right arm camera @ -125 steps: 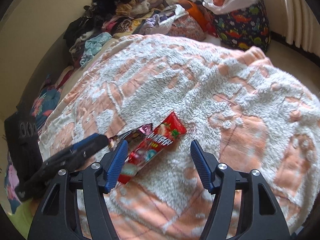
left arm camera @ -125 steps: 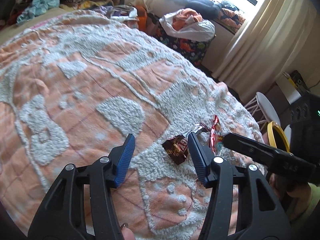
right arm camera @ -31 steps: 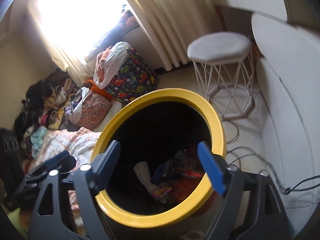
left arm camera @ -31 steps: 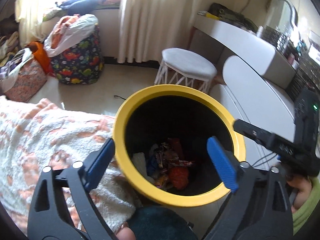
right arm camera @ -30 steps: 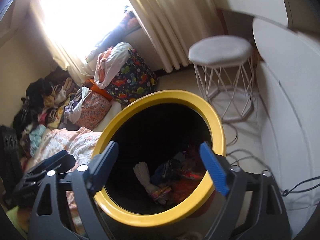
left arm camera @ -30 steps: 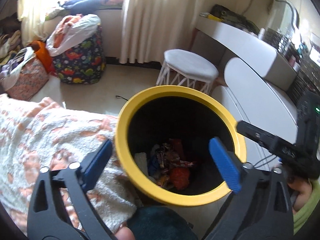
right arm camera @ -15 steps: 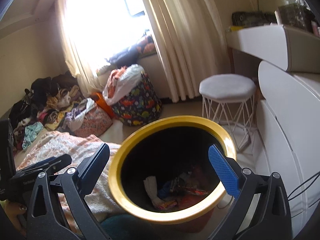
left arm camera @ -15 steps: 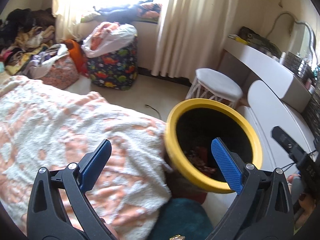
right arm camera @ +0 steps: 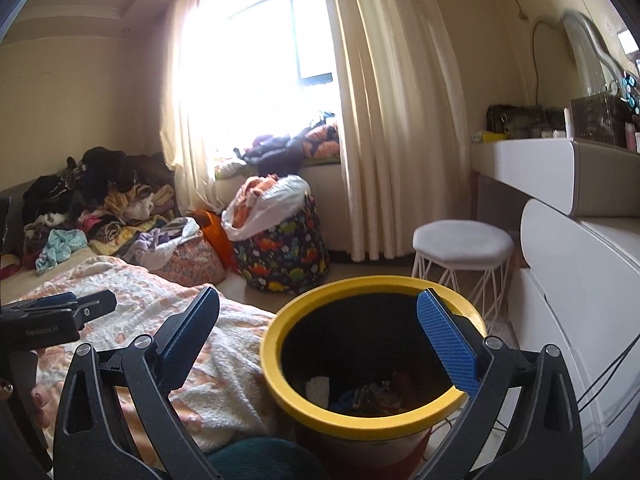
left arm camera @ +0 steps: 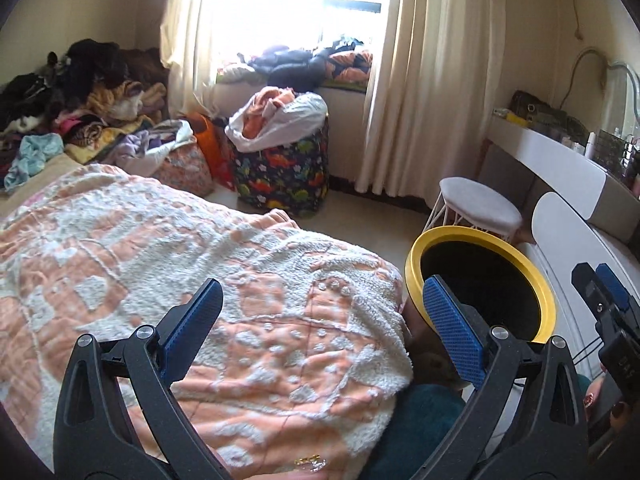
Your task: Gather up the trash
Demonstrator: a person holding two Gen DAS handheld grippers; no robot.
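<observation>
Beside the bed (left arm camera: 240,280), the yellow-rimmed bin (right arm camera: 372,420) sits on the floor with the collected trash (right arm camera: 368,394) lying at the bottom, a jumble of wrappers you can only see from the right wrist view. Compared with a second ago, both cameras have pulled back and tipped up from looking straight down into the bin: the left wrist view now takes in mostly the orange and white blanket (left arm camera: 180,240), with the bin off to the right. Left gripper (left arm camera: 320,320) has its fingers spread wide with nothing between them, same as before. Right gripper (right arm camera: 318,328) is also wide apart and empty; its jaws have just been opening that last bit further. The wrappers that were on the blanket a few seconds back are gone from it. White stool (right arm camera: 462,246) stands just behind the bin.
</observation>
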